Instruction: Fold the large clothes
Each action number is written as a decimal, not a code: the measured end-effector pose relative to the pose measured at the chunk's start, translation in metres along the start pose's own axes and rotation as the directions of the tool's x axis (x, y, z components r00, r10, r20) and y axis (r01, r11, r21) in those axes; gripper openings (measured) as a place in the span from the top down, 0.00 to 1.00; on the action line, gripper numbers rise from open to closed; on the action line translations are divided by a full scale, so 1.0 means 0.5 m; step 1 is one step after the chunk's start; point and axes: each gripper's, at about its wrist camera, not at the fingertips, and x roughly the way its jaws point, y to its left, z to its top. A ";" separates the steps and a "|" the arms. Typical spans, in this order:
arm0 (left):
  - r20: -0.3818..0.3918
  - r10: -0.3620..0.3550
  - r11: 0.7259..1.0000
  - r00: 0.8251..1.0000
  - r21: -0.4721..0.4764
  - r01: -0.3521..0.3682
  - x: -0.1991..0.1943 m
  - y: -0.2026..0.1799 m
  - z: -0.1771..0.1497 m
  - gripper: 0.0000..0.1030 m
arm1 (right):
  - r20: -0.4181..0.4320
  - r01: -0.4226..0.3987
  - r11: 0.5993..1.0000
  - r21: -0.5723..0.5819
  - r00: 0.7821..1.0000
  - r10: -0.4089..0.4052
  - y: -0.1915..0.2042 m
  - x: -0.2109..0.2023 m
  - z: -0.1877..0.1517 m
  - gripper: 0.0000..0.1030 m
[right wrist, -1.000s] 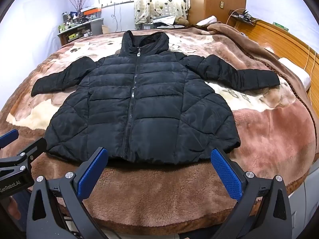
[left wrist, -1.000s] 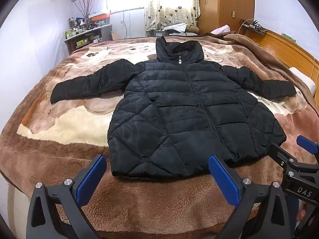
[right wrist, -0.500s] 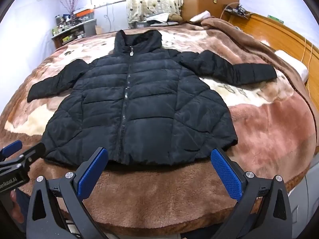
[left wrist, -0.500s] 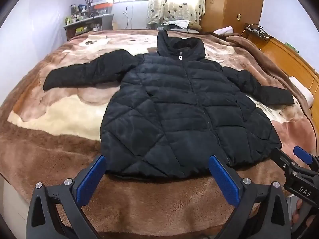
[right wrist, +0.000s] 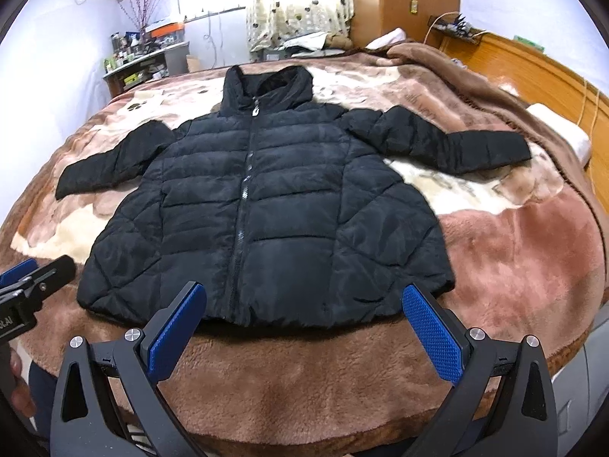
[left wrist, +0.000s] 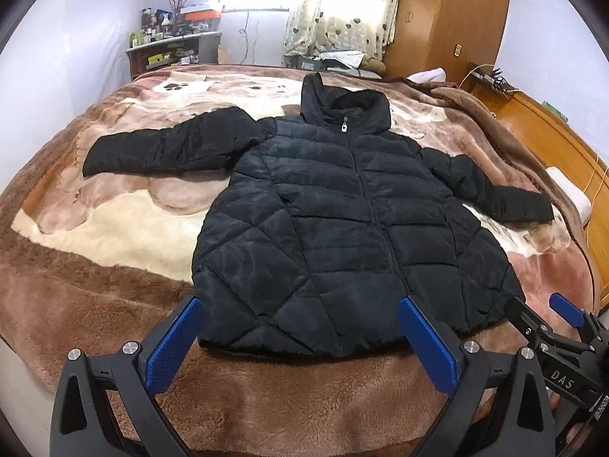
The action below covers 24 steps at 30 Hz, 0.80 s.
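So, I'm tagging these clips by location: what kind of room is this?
Most likely a home bedroom: the black puffer jacket lies on a bed covered by a plush brown blanket, with a wooden wardrobe and a heart-print curtain behind.

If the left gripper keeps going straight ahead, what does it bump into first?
Probably the bottom hem of the black jacket. The open left gripper points right at it, low over the brown blanket, though depth is hard to judge.

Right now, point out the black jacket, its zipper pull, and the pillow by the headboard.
black jacket [left wrist: 342,236], left wrist view, on the quilted front panel.
zipper pull [left wrist: 344,128], left wrist view, on the silver tab at the collar.
pillow [right wrist: 559,133], right wrist view, on its white top.
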 end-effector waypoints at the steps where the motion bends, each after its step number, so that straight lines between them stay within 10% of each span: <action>1: 0.000 0.003 1.000 1.000 -0.004 -0.003 -0.002 -0.002 -0.002 0.00 | 0.006 0.001 1.000 0.002 1.000 -0.001 -0.001 -0.003 0.000 0.00; 24: 0.015 0.055 0.998 0.998 0.012 -0.055 -0.009 -0.004 -0.001 0.00 | 0.010 -0.020 1.000 -0.003 1.000 0.020 0.001 -0.001 0.000 0.00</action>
